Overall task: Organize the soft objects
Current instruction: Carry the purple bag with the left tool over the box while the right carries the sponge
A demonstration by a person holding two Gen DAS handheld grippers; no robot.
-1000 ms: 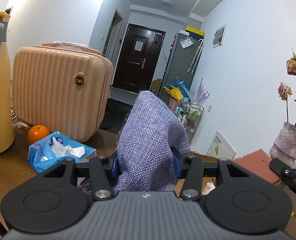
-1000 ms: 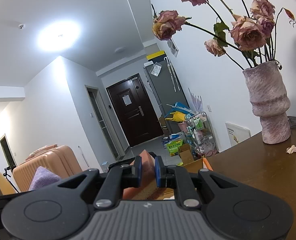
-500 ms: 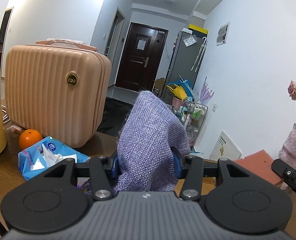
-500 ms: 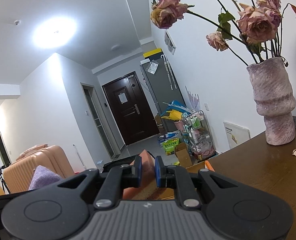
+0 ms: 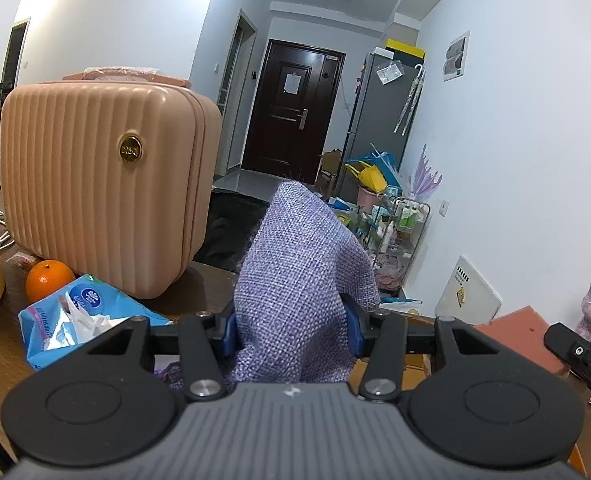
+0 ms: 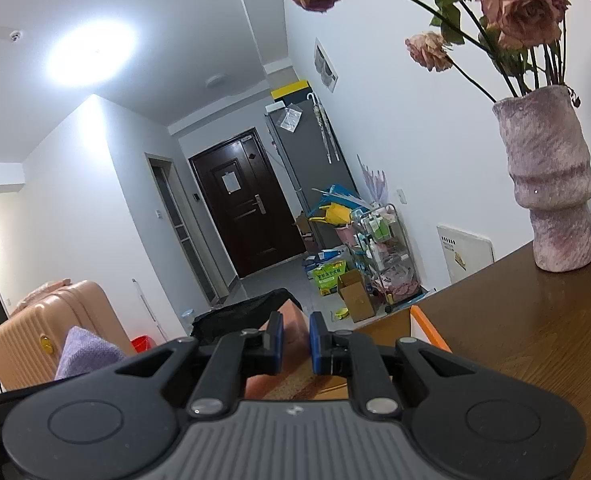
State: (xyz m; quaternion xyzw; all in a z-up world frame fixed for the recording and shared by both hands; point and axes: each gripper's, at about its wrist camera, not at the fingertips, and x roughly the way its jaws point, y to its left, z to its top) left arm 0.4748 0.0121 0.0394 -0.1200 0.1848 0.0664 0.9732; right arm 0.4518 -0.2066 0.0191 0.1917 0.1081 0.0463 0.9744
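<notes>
2 grippers: each one is holding a soft thing up above the wooden table (image 6: pixel 535 340).
Suitcase: the big peach suitcase (image 5: pixel 99 184) stands on the table at 10 o'clock in the left view. It is shut.
Vase: the pink vase (image 6: pixel 547 184) with dry roses stands at 2 o'clock in the right view, on the table.
Purple cloth: the purple cloth (image 5: pixel 299 284) sticks up at 12 o'clock from the left gripper (image 5: pixel 291 330). Its long side points up and away from the camera. Its top flops a little to the right.
Left gripper: its blue pads press in on both sides of the purple cloth. It is pinching it.
Red-brown sponge: the red-brown sponge (image 5: pixel 523 340) is a soft block at 3 o'clock in the left view. In the right view only a thin strip of it shows between the pads.
Right gripper: the right gripper (image 6: pixel 296 346) has its pads pulled close, squeezing the sponge between them.
Tissue pack: the blue tissue pack (image 5: pixel 75 320) lies at 9 o'clock in the left view, in front of the suitcase.
Orange: the orange (image 5: pixel 49 278) sits just beside the pack, near the suitcase.
What matters next: the left gripper is nearer the suitcase. The right gripper is nearer the vase. I think both soft things need a place to go, but I cannot tell which place.
</notes>
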